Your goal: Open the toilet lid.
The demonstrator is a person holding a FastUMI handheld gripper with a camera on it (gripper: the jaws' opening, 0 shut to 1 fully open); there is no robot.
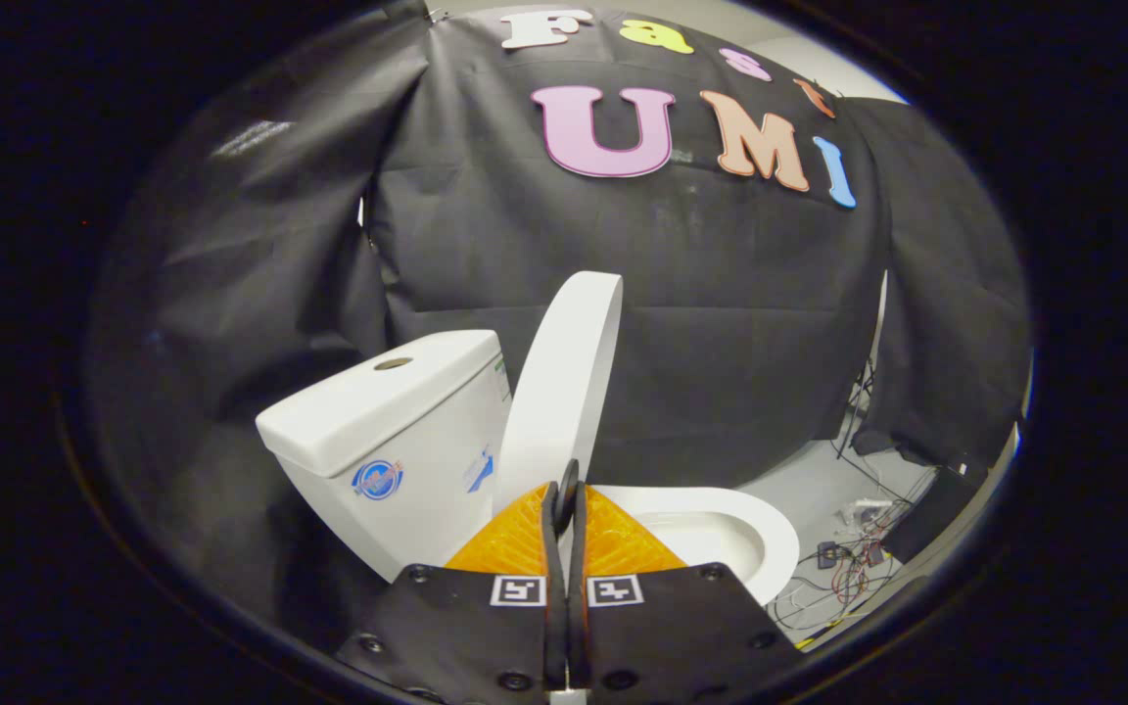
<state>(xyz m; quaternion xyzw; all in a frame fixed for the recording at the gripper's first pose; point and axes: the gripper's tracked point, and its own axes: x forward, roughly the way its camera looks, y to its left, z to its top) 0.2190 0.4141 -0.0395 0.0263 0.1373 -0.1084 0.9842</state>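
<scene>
Off to the left of the tongs, the white cistern (398, 431) is seen. The toilet lid (564, 382) is stood upright just beyond the tongs (565, 490), which are pressed together with nothing pinched. The bowl seat (770, 534) is seen right, cables (843, 578) on the floor beyond.

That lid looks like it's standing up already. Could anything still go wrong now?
Possibly. The lid stands raised beside the tank, but I cannot tell whether it leans on it; if not, it might drop back onto the bowl. The gripper is shut, fingertips right at the lid's lower part, so a careless pull-away could drag it forward. Loose cables lie on the floor nearby.
</scene>
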